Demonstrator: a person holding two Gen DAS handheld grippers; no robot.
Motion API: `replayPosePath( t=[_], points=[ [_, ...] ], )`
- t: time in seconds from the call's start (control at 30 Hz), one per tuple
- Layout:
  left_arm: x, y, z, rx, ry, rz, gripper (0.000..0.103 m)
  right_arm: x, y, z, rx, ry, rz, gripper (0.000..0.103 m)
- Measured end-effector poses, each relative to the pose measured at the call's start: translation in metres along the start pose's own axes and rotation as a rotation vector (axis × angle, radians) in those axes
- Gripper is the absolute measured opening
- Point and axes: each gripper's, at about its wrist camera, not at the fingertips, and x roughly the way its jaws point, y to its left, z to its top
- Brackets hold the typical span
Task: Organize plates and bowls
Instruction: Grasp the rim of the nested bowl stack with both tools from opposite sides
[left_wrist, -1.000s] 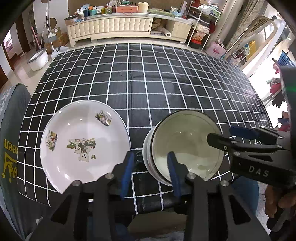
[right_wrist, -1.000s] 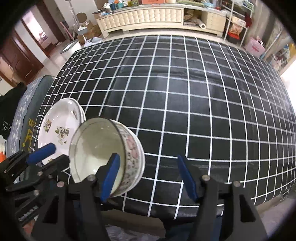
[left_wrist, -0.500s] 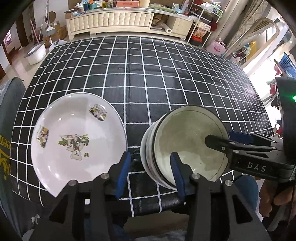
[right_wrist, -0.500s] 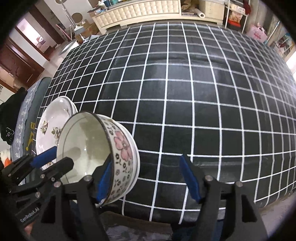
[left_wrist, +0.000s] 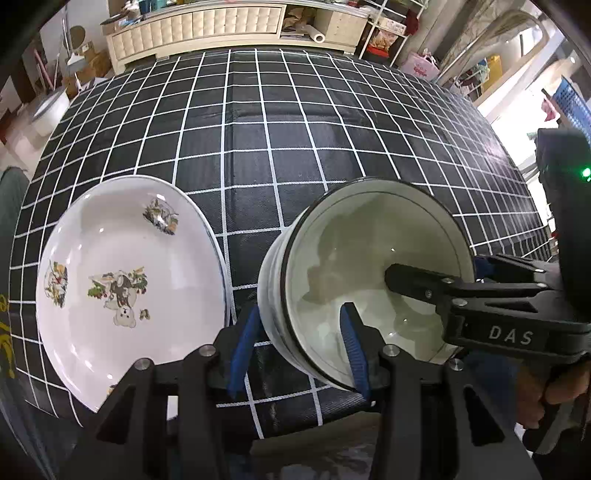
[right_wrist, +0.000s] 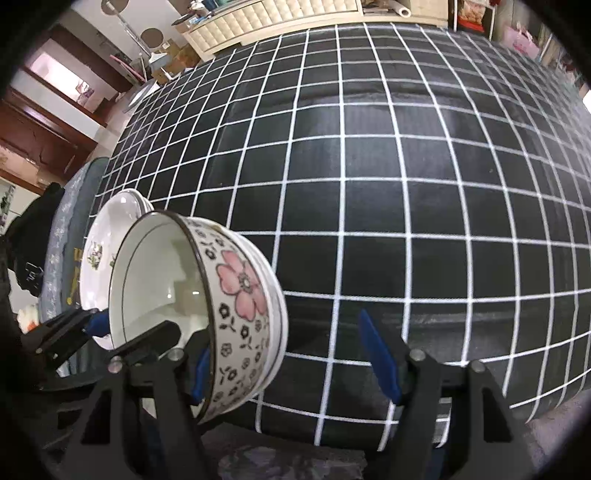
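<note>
Bowl (left_wrist: 373, 280), floral outside, stacked in a second bowl at the worktop's (left_wrist: 295, 147) near edge, just right of the printed plate (left_wrist: 122, 280). Left claw (left_wrist: 299, 341) straddles its near rim, pads on either side, pressure unclear. Right claw (right_wrist: 295, 354) wide, one finger (right_wrist: 201, 373) inside the far rim

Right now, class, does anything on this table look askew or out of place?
Yes: the stacked floral bowls sit tipped on edge near the table's front edge, mouth facing sideways rather than up. The plate beside them lies flat. Nothing looks spilled or broken.
</note>
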Motion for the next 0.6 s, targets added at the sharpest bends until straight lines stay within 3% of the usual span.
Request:
replayPosePath(
  t=[0.4,0.53,0.6],
  points=[
    [0.013,0.009,-0.001,-0.028,0.034,-0.003,0.042,0.003,0.003,-0.001,0.020,0.032,0.058,0.065],
    [0.016,0.007,-0.002,-0.033,0.036,0.009,0.042,0.001,0.012,-0.002,0.013,0.037,0.059,0.048],
    [0.015,0.005,-0.002,-0.031,0.039,0.014,0.042,0.001,0.015,-0.002,0.021,0.050,0.067,0.044]
  ],
)
